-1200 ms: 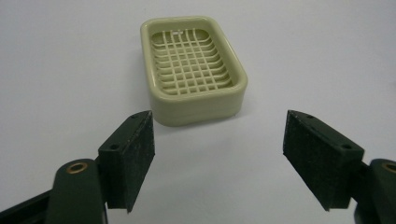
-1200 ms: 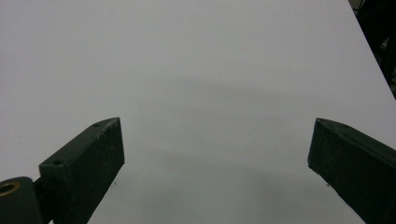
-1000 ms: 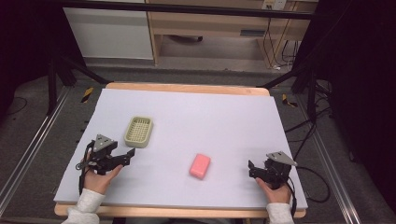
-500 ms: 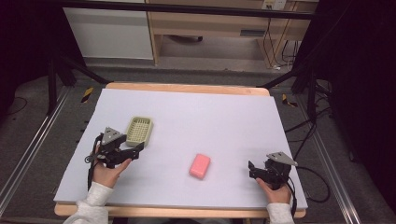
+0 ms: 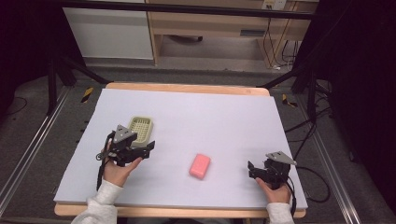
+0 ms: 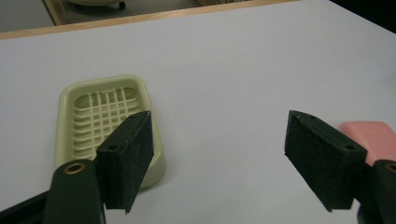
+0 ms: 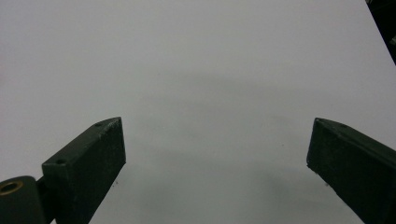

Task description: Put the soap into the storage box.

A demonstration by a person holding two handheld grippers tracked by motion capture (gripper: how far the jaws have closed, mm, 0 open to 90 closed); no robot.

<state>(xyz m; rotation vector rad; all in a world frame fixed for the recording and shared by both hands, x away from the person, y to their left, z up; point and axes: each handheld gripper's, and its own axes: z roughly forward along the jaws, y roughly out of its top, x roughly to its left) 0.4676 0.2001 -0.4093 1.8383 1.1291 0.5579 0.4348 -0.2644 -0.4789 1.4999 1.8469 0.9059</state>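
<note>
Reaching: left gripper (image 5: 145,148) hovers beside the soap dish (image 5: 141,129), jaws spread, nothing between them.
Soap: pink bar (image 5: 200,165) lies flat mid-table, to that gripper's right, long axis running roughly away from the person.
Nearer: judged about midway; left slightly closer.
Right gripper (image 5: 252,169): jaws spread, empty, resting near the table (image 5: 224,112) edge.

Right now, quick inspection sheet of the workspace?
Surface: pale lilac-grey mat on a wooden-edged table, bare between things.
Job's things: pale green slatted plastic soap dish, empty; pink rounded soap bar lying apart from it on the mat.
Clutter: nothing seen.
Grippers: left gripper open beside the dish, holding nothing; right gripper open near the mat's corner, holding nothing.
Cables: black cable trails from the left gripper.
Surroundings: wooden shelving behind, dark floor.
</note>
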